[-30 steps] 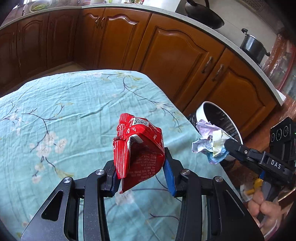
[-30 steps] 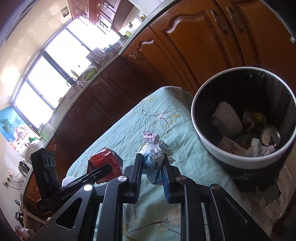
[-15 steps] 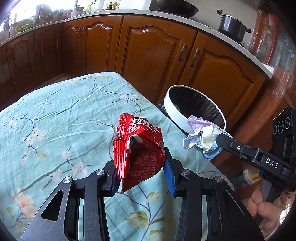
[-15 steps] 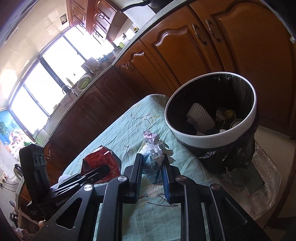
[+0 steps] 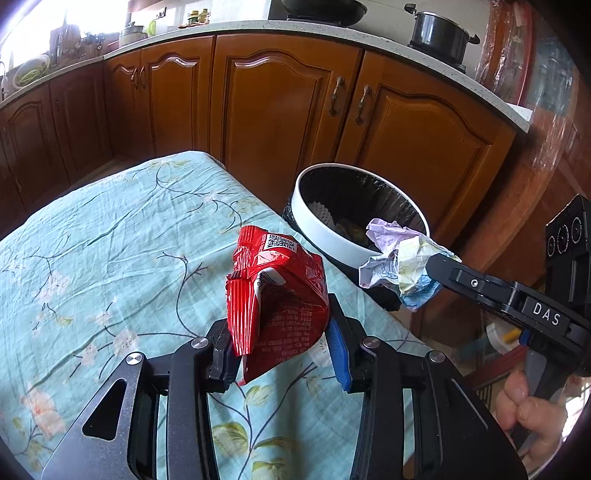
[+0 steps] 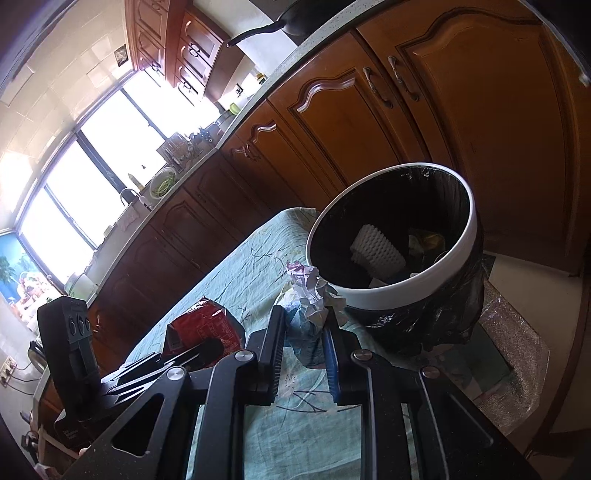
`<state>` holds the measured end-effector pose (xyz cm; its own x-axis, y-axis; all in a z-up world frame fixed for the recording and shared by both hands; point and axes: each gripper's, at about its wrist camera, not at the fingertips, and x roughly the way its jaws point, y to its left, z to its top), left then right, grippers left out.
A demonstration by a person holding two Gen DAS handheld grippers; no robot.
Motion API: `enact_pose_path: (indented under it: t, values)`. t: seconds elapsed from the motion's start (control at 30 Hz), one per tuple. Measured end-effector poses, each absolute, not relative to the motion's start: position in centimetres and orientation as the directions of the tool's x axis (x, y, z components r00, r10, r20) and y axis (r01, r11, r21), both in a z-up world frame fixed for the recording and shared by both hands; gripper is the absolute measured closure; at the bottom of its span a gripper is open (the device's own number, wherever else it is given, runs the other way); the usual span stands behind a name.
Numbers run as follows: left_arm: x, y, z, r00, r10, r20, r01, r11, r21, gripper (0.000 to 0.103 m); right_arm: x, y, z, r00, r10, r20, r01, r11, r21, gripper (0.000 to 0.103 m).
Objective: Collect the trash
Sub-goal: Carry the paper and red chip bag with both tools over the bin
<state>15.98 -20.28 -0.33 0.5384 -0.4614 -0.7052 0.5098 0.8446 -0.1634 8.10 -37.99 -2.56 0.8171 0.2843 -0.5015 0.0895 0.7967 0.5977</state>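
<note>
My left gripper [image 5: 282,350] is shut on a crumpled red snack wrapper [image 5: 277,288] and holds it above the table's right edge. My right gripper [image 6: 304,343] is shut on a crumpled ball of white and blue paper [image 6: 308,295], which also shows in the left wrist view [image 5: 399,266]. A white-rimmed trash bin [image 5: 325,225] with a black liner stands on the floor just past the table. It holds a white foam net and other trash in the right wrist view [image 6: 406,288]. The paper ball hangs just before the bin's near rim.
The table has a teal floral cloth [image 5: 110,251]. Brown wooden kitchen cabinets [image 5: 280,103] run behind the bin, with a black pot [image 5: 439,35] on the counter. A silver mat [image 6: 517,332] lies on the floor under the bin.
Both grippers have moved toward the bin with their trash still held. The bin now looks nearer and more centred in both views.
</note>
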Motion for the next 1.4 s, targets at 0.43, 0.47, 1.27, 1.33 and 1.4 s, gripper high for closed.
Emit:
enact_pose_path:
  t: [0.43,0.47,1.27,1.33,1.4]
  values:
    - [16.2,-22.1,0.1,0.532,-0.465,-0.707,0.532,0.834,-0.148,0.065,7.7,-40.5,-2.6,0.832,0.253,-0.493,0.123,0.784,0.609,0.083]
    - [16.3,-22.2,0.0,0.532,-0.464,-0.708,0.533,0.833,-0.145,0.065,7.7,-40.7,-2.6,0.833,0.251,-0.493,0.126,0.783,0.61,0.083]
    - [19.4,-27.7,0.6,0.482,-0.495,-0.723,0.583,0.797,-0.157,0.065,9.2,-43.6,-1.8,0.839,0.177,-0.515,0.174,0.809,0.562,0.083]
    - [20.0,-28.4,0.5,0.475,-0.495,-0.728,0.589,0.793,-0.155,0.065,9.6,-43.9,-1.8,0.837,0.168,-0.52,0.18,0.814,0.553,0.082]
    - [20.5,-29.2,0.6,0.473,-0.491,-0.732,0.596,0.79,-0.144,0.064,10.1,-44.4,-1.6,0.837,0.162,-0.522,0.184,0.817,0.547,0.082]
